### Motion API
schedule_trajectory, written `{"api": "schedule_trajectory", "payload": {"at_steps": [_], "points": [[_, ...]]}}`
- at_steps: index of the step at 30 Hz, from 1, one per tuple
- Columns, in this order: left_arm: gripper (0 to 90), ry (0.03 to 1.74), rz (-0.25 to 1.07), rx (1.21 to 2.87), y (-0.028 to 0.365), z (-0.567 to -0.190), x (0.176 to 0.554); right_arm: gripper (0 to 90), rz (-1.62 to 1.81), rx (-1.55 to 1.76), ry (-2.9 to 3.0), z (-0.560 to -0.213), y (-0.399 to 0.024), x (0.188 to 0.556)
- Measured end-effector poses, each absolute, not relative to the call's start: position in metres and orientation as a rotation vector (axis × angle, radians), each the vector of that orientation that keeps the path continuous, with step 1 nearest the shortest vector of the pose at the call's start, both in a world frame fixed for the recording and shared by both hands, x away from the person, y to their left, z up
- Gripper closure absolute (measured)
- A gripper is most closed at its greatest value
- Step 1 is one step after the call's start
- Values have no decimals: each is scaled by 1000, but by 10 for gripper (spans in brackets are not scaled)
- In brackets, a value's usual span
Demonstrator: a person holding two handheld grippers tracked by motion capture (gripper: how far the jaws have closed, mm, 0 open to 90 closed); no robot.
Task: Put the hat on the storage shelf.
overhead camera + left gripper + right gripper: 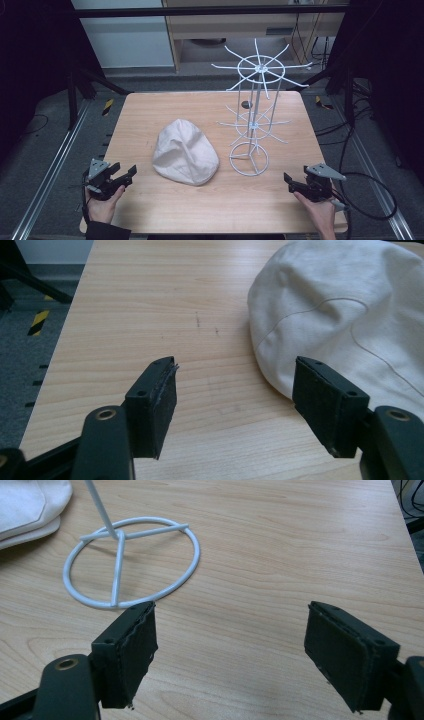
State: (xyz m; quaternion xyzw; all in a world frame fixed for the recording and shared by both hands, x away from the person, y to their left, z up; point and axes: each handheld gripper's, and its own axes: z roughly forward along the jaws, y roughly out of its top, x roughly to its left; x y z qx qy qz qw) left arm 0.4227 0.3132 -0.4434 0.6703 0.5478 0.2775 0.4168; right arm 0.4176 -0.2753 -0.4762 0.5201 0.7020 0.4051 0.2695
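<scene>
High view first: the cream flat cap (185, 159) sits in the middle of the light wood tabletop (150, 115), just left of the white wire rack (254, 117). The rack has a ring base, a thin central post and two tiers of spoke-like hooks. The left gripper (124, 174) rests near the front left corner, the right gripper (289, 182) near the front right, both clear of everything and holding nothing. My read is that the cap is meant to go on one of those hooks, so the step right now is just reaching in for the cap.

Left gripper view: its fingers (155, 405) are spread wide, with the cap (345, 320) just ahead and off to one side. It's soft cotton-looking cloth with stitched seams, domed and a bit slumped. I'd go for the near edge where the fabric folds onto the wood, get one finger low against the tabletop (165, 300) and pinch a good fold, not just the top layer, or it'll slip out when lifted.

Right gripper view: its fingers (130, 655) are also wide apart over bare wood, with the rack's ring base (131, 560) close in front and a corner of the cap (30, 505) at the top left. The rack is thin painted wire and looks light, so it could easily tip or skate. I'd probably steady the base or post with this one while the other hangs the cap. The finger pads look like ridged rubber, decent on cloth, slippier on smooth wire.
</scene>
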Motion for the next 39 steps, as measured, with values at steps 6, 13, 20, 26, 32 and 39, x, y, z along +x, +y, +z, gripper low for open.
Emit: {"api": "schedule_trajectory", "payload": {"at_steps": [6, 13, 20, 26, 32, 39], "points": [[331, 1353, 702, 1705, 301, -439, 420, 210, 1096, 1401, 1888, -475, -275, 417], [282, 1336, 680, 1719, 287, -436, 417, 210, 1087, 1372, 1876, -472, -273, 415], [256, 1306, 654, 1741, 273, -433, 417, 208, 1079, 1362, 1877, -471, -271, 415], [256, 1275, 659, 1755, 261, -428, 418, 204, 1077, 1358, 1875, -470, -271, 414], [255, 1239, 669, 1781, 248, -420, 420, 207, 1078, 1371, 1873, -469, -270, 413], [254, 1210, 677, 1814, 231, -415, 425, 210, 1074, 1361, 1874, -470, -270, 413]]}}
